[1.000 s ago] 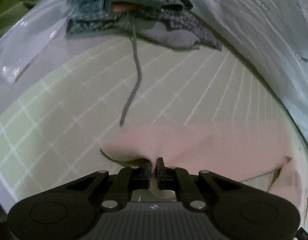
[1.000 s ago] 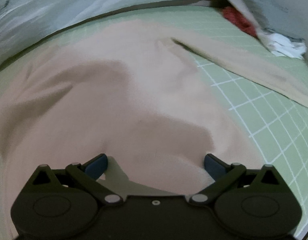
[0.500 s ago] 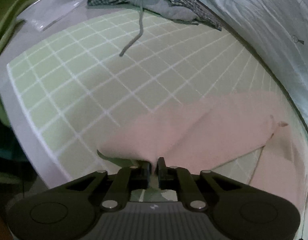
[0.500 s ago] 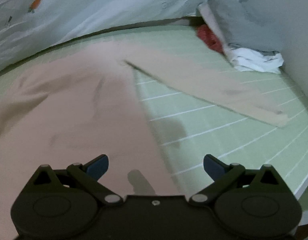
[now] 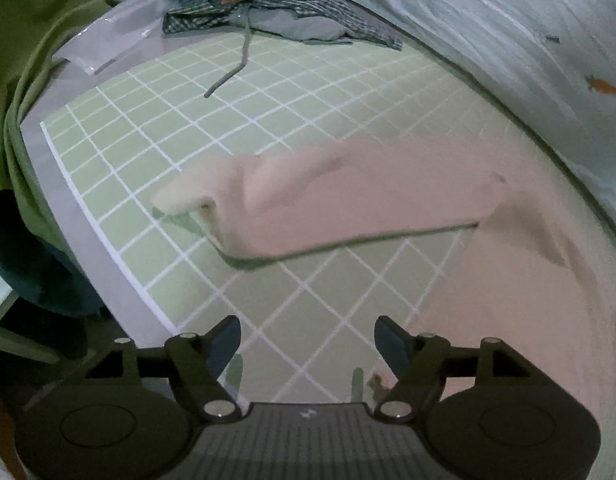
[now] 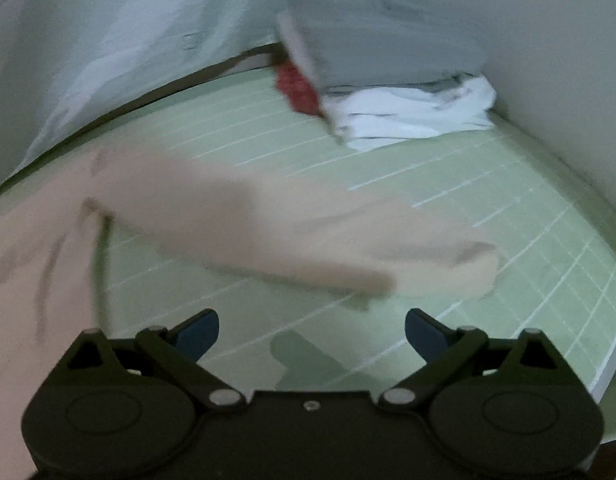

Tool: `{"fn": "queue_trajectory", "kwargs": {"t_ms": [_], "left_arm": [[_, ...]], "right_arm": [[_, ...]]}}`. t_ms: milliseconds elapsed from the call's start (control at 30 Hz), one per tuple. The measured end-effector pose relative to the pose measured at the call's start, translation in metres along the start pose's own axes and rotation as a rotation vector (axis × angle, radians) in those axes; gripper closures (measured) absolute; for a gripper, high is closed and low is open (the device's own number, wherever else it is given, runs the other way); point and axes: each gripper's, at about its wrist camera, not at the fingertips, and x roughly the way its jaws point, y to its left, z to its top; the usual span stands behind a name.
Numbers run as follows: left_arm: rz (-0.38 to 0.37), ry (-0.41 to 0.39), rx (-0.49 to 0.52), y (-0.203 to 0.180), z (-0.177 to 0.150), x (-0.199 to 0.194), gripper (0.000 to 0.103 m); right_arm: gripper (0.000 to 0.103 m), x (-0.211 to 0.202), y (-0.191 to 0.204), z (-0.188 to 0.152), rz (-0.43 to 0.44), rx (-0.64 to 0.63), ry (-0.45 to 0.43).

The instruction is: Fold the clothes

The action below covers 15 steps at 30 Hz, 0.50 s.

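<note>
A pale pink long-sleeved garment [image 5: 528,288] lies on the green grid mat [image 5: 236,120]. In the left wrist view its left sleeve [image 5: 328,200] stretches out flat across the mat, ahead of my left gripper [image 5: 308,344], which is open and holds nothing. In the right wrist view, blurred by motion, the other sleeve [image 6: 308,236] lies across the mat [image 6: 488,168] in front of my right gripper [image 6: 312,336], also open and empty. The garment's body [image 6: 24,272] fills the left of that view.
A heap of blue-grey clothes [image 5: 260,8] with a dangling cord [image 5: 236,68] sits at the mat's far left end. Folded grey, white and red items [image 6: 388,80] are stacked at the far right. Pale printed fabric [image 5: 508,40] runs along the back; green cloth [image 5: 36,40] hangs off the left.
My left gripper has let go of the sleeve cuff and opened, backing away as the sleeve dropped flat. The right gripper has swung right, from over the garment's body toward the right sleeve.
</note>
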Motion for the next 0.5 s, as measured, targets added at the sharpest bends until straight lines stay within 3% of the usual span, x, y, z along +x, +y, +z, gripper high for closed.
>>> {"fn": "queue_trajectory", "kwargs": {"t_ms": [167,500], "left_arm": [[0.036,-0.014,0.011,-0.009,-0.003,-0.009,0.018],[0.057,-0.012,-0.002,0.010,0.040,0.009,0.017]], "right_arm": [[0.004,0.005,-0.005,0.006,0.045,0.017,0.010],[0.004,-0.012,0.049,-0.028,0.100,-0.063,0.085]]}}
